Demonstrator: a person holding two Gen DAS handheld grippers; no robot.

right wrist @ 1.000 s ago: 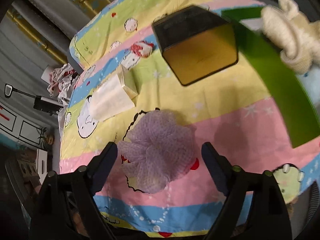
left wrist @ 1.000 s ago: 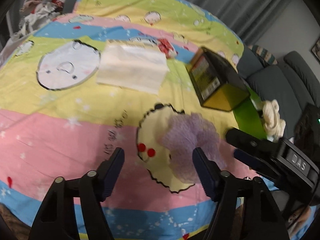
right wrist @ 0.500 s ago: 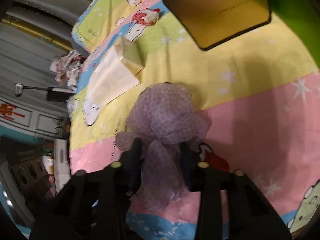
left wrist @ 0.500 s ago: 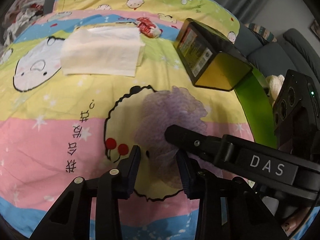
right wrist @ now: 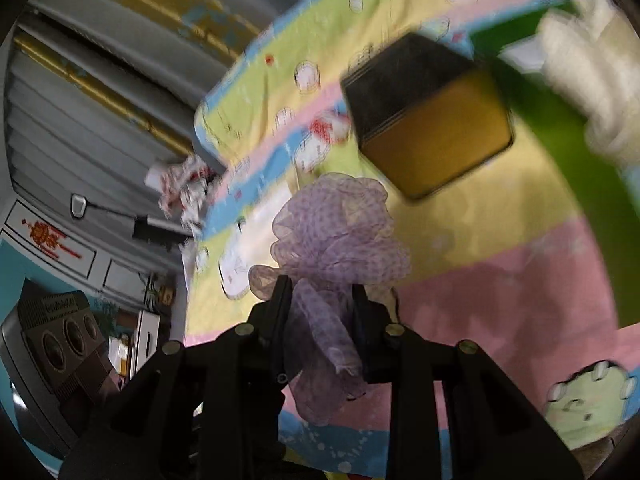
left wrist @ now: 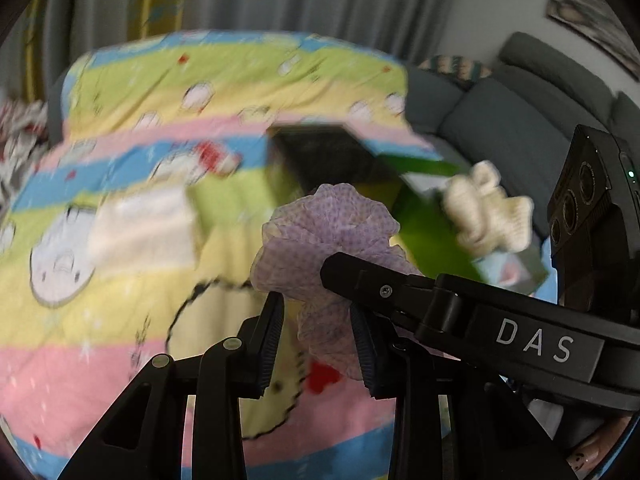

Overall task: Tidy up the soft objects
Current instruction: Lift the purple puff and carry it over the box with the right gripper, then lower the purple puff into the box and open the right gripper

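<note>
Left gripper (left wrist: 320, 320) and right gripper (right wrist: 320, 312) both clamped on purple mesh pouf (left wrist: 332, 232), lifted clear of striped bedspread (left wrist: 120, 280); dark box (right wrist: 432, 120) beyond

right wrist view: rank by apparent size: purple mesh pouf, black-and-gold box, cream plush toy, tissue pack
1. black-and-gold box
2. purple mesh pouf, close behind; it sits nearest the camera, so unsure
3. cream plush toy, cut off by the frame edge
4. tissue pack, mostly hidden behind the pouf

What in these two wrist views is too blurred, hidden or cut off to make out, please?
- Left wrist view: black-and-yellow box blurred by motion, its label unreadable.
- Both views: purple mesh puff partly hidden by the left gripper and right gripper.
- Right wrist view: cream plush toy cut off by the edge.
</note>
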